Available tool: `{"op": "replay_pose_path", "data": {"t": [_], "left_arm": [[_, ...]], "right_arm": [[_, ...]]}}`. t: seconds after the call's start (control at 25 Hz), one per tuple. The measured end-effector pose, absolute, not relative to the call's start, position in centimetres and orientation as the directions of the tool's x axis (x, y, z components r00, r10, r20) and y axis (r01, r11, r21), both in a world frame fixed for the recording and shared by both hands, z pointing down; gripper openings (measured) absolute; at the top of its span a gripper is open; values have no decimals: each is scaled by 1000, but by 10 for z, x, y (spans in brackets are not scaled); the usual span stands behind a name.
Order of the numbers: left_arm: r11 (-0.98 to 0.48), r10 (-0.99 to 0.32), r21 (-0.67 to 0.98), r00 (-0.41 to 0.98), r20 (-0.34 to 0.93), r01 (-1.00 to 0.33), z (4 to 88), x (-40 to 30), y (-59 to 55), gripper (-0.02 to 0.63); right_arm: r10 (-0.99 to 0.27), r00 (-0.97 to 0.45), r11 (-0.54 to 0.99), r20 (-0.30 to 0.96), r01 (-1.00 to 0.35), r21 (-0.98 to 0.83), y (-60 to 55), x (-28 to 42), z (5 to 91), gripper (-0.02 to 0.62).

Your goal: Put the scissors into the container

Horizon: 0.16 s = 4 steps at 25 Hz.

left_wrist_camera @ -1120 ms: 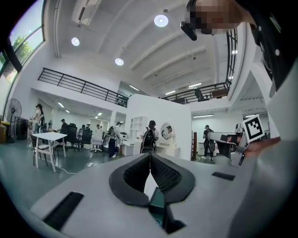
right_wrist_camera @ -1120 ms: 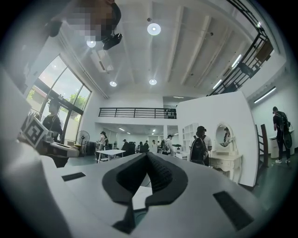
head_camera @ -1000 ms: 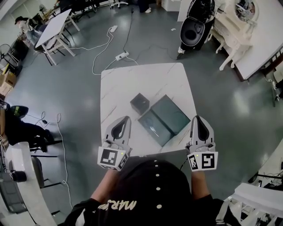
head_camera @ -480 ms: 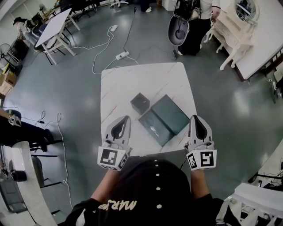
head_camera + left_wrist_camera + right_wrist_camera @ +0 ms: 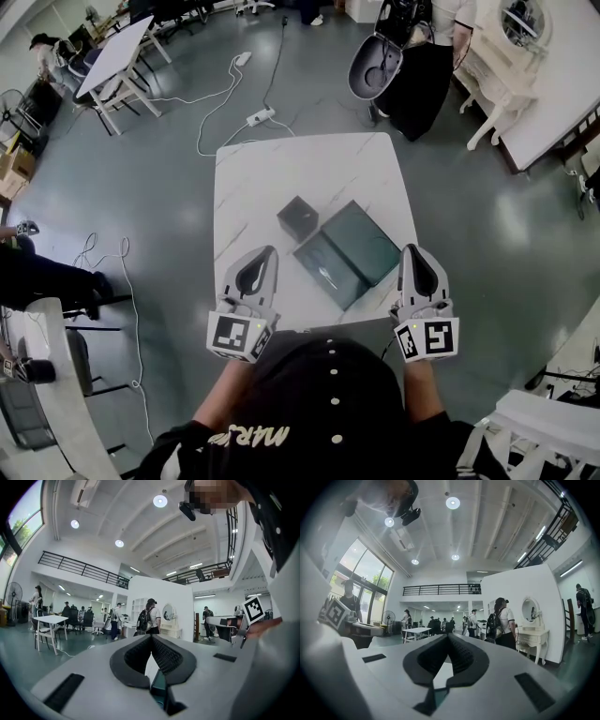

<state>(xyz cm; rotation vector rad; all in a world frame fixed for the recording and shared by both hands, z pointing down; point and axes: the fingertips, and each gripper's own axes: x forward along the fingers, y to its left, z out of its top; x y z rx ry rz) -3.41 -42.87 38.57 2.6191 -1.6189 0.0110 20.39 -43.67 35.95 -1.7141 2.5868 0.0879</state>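
Note:
On the white marble table lies a flat dark green case, and small silvery scissors rest on its nearer half. A small black open-topped container stands just behind the case's left corner. My left gripper hovers over the table's near left edge, shut and empty, left of the case. At the near right edge my right gripper is also shut, holding nothing. Both point level, away from me.
A person with a dark round seat stands beyond the table's far right corner. A white cable and power strip lie on the floor behind the table. A white dressing table stands at the far right.
Both grippers have stayed almost in place; the right one has edged slightly left. Behind the table, the person with the dark round seat has come into view and shifted it left.

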Motion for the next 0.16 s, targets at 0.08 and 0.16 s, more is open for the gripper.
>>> {"op": "replay_pose_path", "data": {"t": [0.08,0.16], "left_arm": [[-443,-895,51,445,41,-895,385,-34,-428,31],[-440,-896,52,442,42,-896,384,-35,-428,30]], "right_arm": [[-918,-391,390,-63,-920,28,-437,203,359,14],[-918,-392,391,-63,-920,29,-437,202,358,14]]}}
